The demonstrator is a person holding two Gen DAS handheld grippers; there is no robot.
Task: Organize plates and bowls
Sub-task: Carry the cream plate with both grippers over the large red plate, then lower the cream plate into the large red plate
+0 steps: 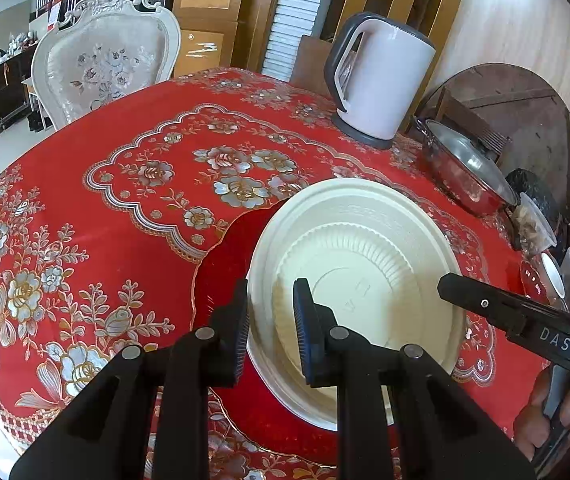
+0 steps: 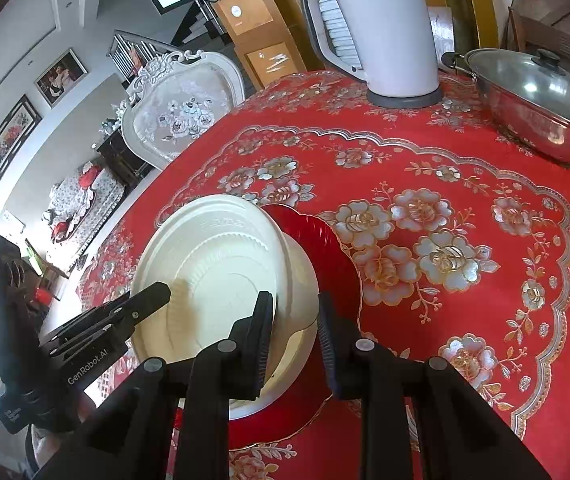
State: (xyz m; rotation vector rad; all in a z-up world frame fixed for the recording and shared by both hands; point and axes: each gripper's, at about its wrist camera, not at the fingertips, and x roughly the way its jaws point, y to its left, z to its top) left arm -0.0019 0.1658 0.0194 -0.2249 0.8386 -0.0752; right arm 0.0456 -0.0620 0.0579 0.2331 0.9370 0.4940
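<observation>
1. Cream bowl sits upside down, ribbed base up, on a red plate; both rest on the near part of a table with a red floral tablecloth.
2. Far left: an ornate white chair stands against the table's far edge.
3. Left gripper: jaws straddle the bowl's left rim, one pad outside, one over the inverted base. A gap shows between pads and rim; jaws parted, not clamped.
4. Centre, right wrist view: the red plate pokes out from under the bowl on its far-right side.
5. Right gripper: jaws straddle the bowl's right edge, left finger over the base, right finger outside the wall. Jaws apart; whether either pad touches, cannot tell.
6. Far centre-right: a white electric kettle with grey handle stands upright on its base.
7. Far right: a steel pot with a glass lid, near the table edge, well apart from the bowl.
</observation>
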